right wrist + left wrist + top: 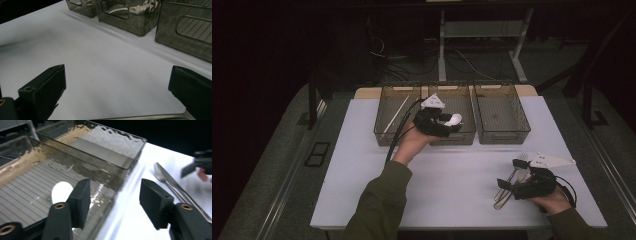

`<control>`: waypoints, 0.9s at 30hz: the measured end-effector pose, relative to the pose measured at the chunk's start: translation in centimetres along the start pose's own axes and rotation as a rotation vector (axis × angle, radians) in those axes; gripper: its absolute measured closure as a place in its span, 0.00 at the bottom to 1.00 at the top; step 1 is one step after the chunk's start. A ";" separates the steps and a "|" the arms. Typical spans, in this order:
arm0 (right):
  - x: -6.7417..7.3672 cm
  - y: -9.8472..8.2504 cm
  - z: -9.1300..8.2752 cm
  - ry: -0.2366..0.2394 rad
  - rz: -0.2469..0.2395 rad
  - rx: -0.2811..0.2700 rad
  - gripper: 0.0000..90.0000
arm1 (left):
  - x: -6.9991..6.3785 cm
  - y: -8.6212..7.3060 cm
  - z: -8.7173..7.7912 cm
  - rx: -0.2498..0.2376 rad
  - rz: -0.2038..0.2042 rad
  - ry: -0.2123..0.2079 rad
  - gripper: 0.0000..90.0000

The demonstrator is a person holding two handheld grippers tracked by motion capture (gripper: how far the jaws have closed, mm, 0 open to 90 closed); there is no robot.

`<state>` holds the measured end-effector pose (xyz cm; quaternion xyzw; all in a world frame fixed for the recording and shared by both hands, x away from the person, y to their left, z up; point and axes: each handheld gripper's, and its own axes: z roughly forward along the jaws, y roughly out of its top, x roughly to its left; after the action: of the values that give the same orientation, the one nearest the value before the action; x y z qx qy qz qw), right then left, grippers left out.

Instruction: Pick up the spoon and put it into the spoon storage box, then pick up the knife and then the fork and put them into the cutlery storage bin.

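Note:
My left gripper hovers over the front of the middle grey bin. Its jaws stand open with nothing between them. A white spoon lies on the ribbed floor of that bin, just beyond one jaw, and its white bowl peeks out beside the gripper. Near the table's front right, my right gripper is held low, jaws wide open over bare white tabletop. Metal cutlery, a fork among it, lies on the table at its jaws; a strip of metal runs below them.
Three grey bins stand in a row at the back. The left bin holds a pale chopstick; the right bin looks bare. The white table is open in the middle. The metal cutlery lies beyond the bins' corner.

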<state>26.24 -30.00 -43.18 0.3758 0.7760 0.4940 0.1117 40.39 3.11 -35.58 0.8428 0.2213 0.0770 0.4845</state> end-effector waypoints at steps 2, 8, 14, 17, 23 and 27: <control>0.0 0.0 0.0 0.000 -0.001 0.003 0.02 | -0.5 -0.4 -0.5 0.002 0.009 -0.005 0.42; 0.0 0.0 0.0 -0.004 0.001 0.004 0.02 | -1.8 -1.8 -2.0 -0.007 0.027 -0.008 0.39; 0.0 0.0 0.0 -0.007 0.004 0.007 0.02 | -2.7 -3.2 -3.7 -0.014 0.026 0.002 0.38; -0.1 0.0 0.0 -0.009 0.001 0.005 0.02 | -3.1 -3.8 -4.6 -0.021 0.024 0.007 0.38; -0.1 0.0 0.1 -0.011 0.001 0.007 0.02 | -3.7 -5.3 -6.3 -0.024 0.016 0.021 0.36; -0.1 0.0 0.1 -0.014 0.001 0.007 0.02 | -3.9 -6.5 -7.1 -0.021 0.001 0.033 0.33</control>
<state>26.35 -29.99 -43.29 0.3800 0.7769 0.4887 0.1152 32.54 9.78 -37.10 0.8364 0.2282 0.0934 0.4896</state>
